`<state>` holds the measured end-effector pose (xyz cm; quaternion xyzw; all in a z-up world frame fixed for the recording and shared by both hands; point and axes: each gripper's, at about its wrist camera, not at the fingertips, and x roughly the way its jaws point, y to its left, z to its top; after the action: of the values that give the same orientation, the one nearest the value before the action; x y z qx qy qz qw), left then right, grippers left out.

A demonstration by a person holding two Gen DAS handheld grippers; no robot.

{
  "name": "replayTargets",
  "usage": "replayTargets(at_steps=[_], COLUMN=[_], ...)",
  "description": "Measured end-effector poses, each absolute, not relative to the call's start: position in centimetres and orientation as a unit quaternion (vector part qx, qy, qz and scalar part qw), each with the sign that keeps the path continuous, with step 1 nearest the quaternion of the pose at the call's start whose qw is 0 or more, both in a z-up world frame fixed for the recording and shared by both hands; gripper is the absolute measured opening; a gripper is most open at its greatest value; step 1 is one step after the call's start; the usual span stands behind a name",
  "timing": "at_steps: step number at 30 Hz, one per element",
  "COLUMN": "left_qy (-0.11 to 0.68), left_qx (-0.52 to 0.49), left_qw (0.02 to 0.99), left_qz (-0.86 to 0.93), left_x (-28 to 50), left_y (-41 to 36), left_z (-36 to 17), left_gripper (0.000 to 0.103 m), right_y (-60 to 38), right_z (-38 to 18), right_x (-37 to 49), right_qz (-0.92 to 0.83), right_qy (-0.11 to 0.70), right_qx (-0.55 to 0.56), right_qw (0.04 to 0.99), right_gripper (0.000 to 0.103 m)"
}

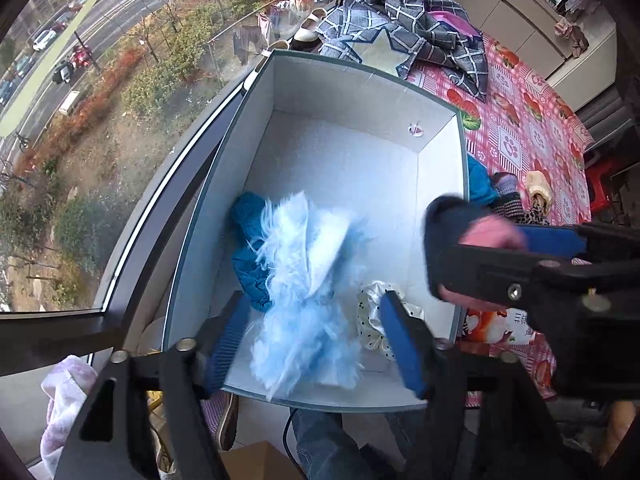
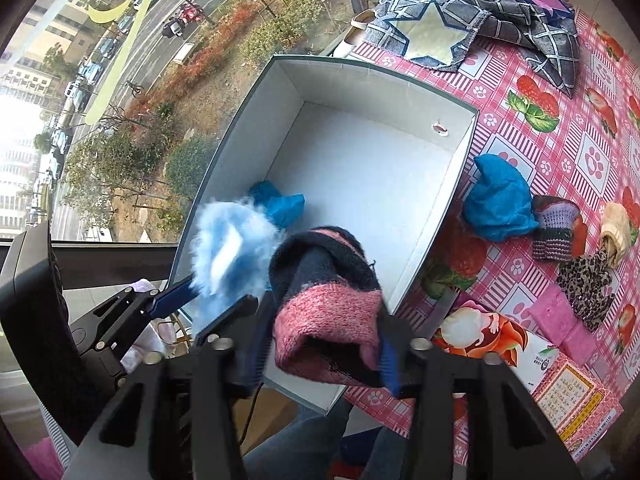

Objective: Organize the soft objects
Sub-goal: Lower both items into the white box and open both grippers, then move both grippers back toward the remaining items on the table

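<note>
A grey box [image 1: 460, 168] [image 2: 460, 168] stands open at the table's window edge. Inside lie a teal knit piece [image 1: 250, 240] [image 2: 276, 202] and a white polka-dot cloth [image 1: 374, 320]. My left gripper [image 1: 312, 340] hangs over the box with its jaws wide apart; a fluffy light-blue piece [image 1: 308, 288] [image 2: 224, 244] is blurred between them, not pinched. My right gripper [image 2: 320, 344] is shut on a pink and navy knit sock [image 2: 328, 304] [image 1: 472, 240] above the box's near right corner.
On the pink checked tablecloth [image 2: 520, 128] right of the box lie a teal knit piece [image 2: 500, 208], a purple-grey knit sock [image 2: 556, 232], a cream piece [image 2: 618, 228], a leopard-print piece [image 2: 588, 284] and a printed carton [image 2: 532, 364]. Plaid cloth [image 1: 420, 32] is piled behind. A window runs along the left.
</note>
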<state>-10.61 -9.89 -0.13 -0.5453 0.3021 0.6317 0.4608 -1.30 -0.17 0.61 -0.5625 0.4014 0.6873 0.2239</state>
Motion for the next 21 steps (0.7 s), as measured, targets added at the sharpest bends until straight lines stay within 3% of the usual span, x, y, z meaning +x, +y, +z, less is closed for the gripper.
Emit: replayTargets(at_steps=[2,5,8,21], left_qy=[0.295,0.290,0.281,0.289], left_qx=[-0.539,-0.539,-0.545,-0.535], left_qw=[0.463,0.459,0.454,0.476], left_qz=[0.640,0.644,0.646,0.635], left_x=[-10.7,-10.9,-11.2,-9.8], left_y=[-10.1,-10.1,-10.1,-9.7], left_z=[0.3,0.4,0.4,1.6], left_gripper=[0.085,0.094,0.094,0.094], right_y=[-0.1,0.2,0.5,0.5], right_z=[1.1,1.4,1.3,3.0], right_x=[-1.2,-1.1,-0.5,2.3], right_qz=[0.693,0.690,0.681,0.679], right_qy=[0.398,0.398,0.409,0.439], right_qx=[-0.555,-0.555,-0.554,-0.525], right_qw=[0.232,0.239,0.249,0.266], right_gripper=[0.083,0.083,0.103,0.103])
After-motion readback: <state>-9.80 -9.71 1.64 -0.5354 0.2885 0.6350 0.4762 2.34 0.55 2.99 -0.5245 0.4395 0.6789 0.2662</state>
